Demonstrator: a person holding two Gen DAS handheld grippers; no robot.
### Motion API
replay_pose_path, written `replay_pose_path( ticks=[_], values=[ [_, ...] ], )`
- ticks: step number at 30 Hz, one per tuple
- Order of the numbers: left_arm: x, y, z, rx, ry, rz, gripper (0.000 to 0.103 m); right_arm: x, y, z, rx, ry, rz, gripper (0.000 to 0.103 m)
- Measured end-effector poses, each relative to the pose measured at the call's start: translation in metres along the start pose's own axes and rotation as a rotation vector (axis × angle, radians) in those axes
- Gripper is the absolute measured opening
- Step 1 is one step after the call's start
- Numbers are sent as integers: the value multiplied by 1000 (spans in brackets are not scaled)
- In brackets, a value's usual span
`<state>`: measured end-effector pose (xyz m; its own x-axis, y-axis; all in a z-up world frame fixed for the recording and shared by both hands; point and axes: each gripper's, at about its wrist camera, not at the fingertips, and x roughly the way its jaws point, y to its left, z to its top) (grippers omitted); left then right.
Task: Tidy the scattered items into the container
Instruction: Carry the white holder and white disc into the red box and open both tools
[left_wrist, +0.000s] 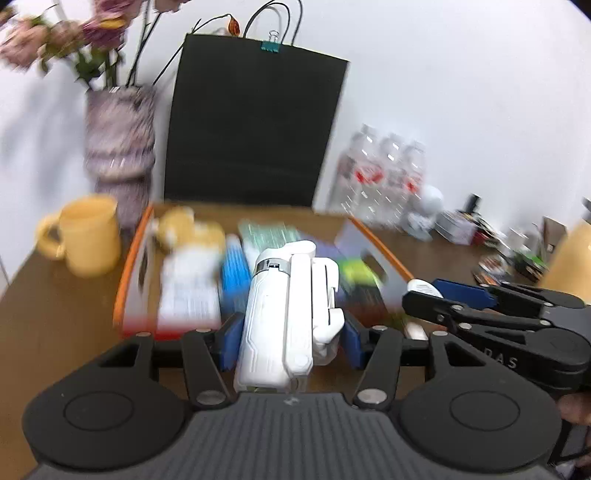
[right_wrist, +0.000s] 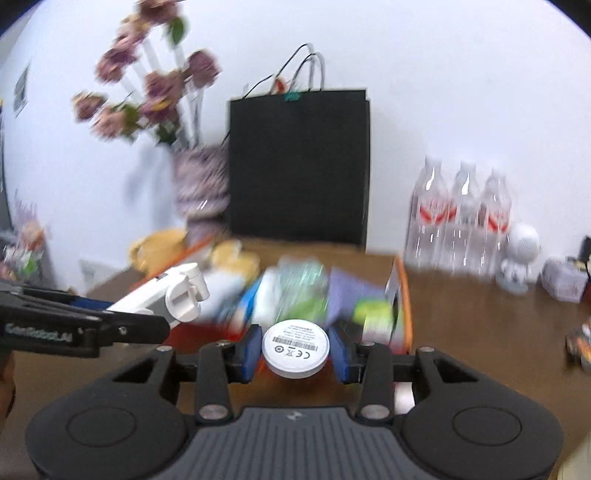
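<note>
My left gripper is shut on a white folded phone stand, held just in front of the orange-rimmed box. The same stand shows at the left of the right wrist view, with the left gripper's black fingers around it. My right gripper is shut on a white round disc with a barcode label, near the box's front right corner. In the left wrist view the right gripper reaches in from the right with the disc edge-on. The box holds several blurred packets.
A black paper bag stands behind the box. A vase of flowers and a yellow mug sit at its left. Water bottles, a white figurine and small clutter occupy the brown table at right.
</note>
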<state>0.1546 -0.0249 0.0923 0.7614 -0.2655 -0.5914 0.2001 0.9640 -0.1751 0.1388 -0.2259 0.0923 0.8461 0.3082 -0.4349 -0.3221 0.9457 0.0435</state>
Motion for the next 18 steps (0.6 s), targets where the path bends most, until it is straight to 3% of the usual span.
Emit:
replay_pose_path(
  ticks=[5,8,11,14,16,18],
  values=[
    [79,10,73,-42,84,29,55,92,-34,62,74,75,-41,38],
    [126,15,117,-66,135,46,55,155,-64,75,146,183,-55,38],
    [161,10,122,-32,180,102,56,190,-85,76,203,246,-74,39],
    [177,14,125,-49,192,92,63,207,-90,77,219,280,-93,65],
    [177,24,129,-92,198,47,77,211,-93,76,227,289,-115,73],
    [172,29,133,-98,195,23,78,210,-97,76,249,293,-99,81]
  ],
)
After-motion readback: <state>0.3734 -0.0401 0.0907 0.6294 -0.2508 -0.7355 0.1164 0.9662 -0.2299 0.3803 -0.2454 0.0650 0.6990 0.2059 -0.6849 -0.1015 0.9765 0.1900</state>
